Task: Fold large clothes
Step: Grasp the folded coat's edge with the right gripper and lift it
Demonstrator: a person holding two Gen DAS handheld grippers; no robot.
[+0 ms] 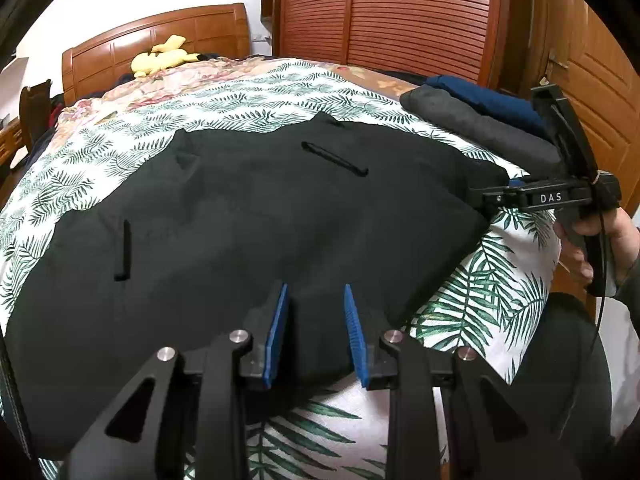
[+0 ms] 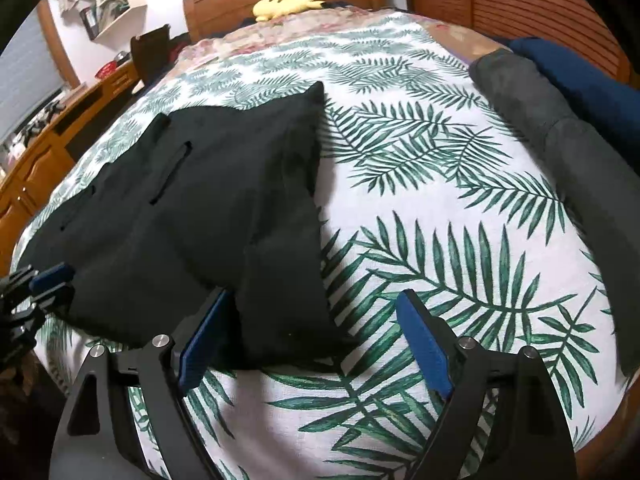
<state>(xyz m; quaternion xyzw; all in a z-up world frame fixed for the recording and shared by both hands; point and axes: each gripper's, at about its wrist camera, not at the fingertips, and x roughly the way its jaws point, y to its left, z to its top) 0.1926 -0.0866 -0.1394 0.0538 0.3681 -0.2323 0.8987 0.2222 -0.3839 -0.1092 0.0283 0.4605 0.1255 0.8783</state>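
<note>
Hovering over black garment (image 1: 240,220), both tongs apart.

- Bed with leaf-print sheet (image 2: 460,184), white with green fronds.
- Floral quilt (image 1: 168,84) bunched toward the head of the bed.
- Wooden headboard (image 1: 160,36); yellow plush toy (image 1: 164,58) just in front of it.
- Louvred wooden wardrobe doors (image 1: 400,12) behind the bed.
- Wooden dresser (image 2: 52,148) alongside the bed; wall shelves (image 2: 112,8) above it.

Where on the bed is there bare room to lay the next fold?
Bare leaf-print sheet lies between the black garment and the grey and blue stack, and beyond the garment toward the floral quilt. Crowded: the near-left edge under the garment.
</note>
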